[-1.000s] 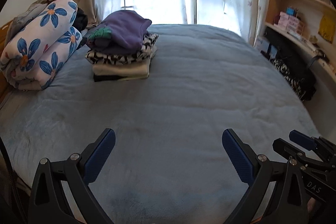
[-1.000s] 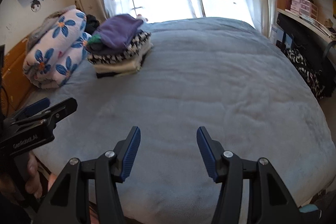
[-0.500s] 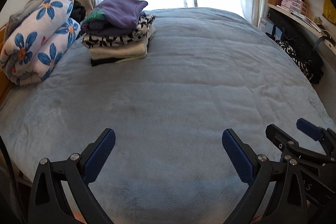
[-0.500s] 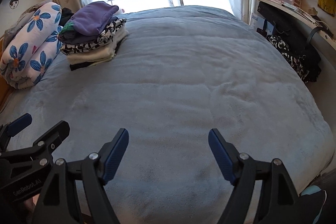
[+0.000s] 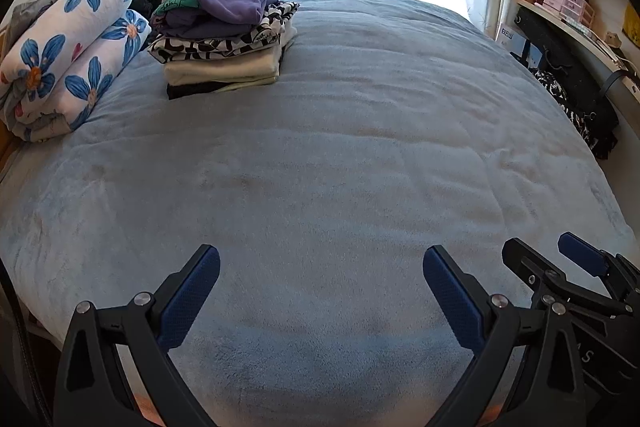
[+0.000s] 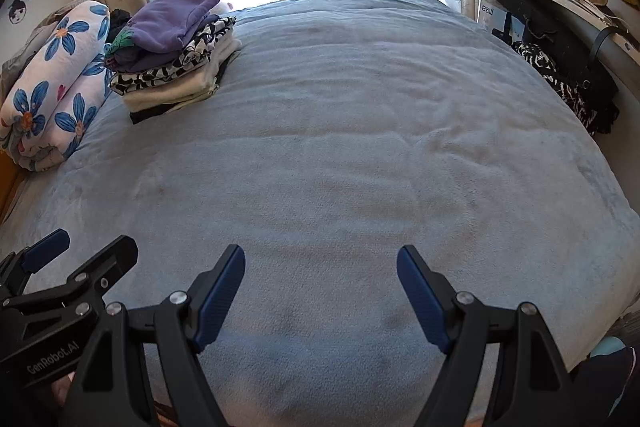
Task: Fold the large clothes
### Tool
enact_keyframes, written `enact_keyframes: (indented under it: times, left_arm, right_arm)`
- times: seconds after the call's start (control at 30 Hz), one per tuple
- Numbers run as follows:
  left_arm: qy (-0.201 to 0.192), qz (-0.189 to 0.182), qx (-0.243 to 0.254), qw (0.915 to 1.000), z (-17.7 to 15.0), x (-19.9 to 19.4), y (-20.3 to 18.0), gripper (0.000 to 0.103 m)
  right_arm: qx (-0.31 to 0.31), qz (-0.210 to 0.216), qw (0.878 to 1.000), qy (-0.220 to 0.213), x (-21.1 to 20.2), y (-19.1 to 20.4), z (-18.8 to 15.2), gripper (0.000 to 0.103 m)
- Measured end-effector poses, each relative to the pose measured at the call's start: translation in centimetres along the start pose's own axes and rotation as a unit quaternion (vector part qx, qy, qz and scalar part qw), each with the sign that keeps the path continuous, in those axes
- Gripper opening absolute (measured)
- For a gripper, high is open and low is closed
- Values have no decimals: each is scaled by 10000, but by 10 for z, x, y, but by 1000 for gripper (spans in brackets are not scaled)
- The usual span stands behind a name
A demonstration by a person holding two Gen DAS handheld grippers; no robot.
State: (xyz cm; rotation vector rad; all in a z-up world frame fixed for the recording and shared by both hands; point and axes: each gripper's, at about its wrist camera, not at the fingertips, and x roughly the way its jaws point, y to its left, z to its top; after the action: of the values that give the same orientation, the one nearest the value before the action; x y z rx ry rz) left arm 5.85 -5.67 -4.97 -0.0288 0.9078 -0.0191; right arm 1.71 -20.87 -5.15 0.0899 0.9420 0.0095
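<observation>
Blue fleece blanket [image 5: 340, 155] across the bed, both my grippers empty above its near edge.

I hold the left gripper [image 5: 320, 291] with jaws spread wide, nothing between them. My right gripper [image 6: 320, 291] has jaws that have just been opening and now stand apart, also empty. Folded clothes [image 5: 224, 27] sit stacked at the bed's far left corner, purple on top, just beside a rolled floral quilt [image 5: 68, 55] along the left edge. Black garments [image 6: 560, 75] hang off the far right side.
</observation>
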Motion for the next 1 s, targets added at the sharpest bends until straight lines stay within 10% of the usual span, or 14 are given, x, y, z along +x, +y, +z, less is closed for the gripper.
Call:
enact_keyframes:
  times: [1.0]
  left_arm:
    - [49, 58, -72, 9999, -2, -2, 3, 101]
  right_arm:
    - [-40, -67, 10000, -9, 1, 3, -1, 79]
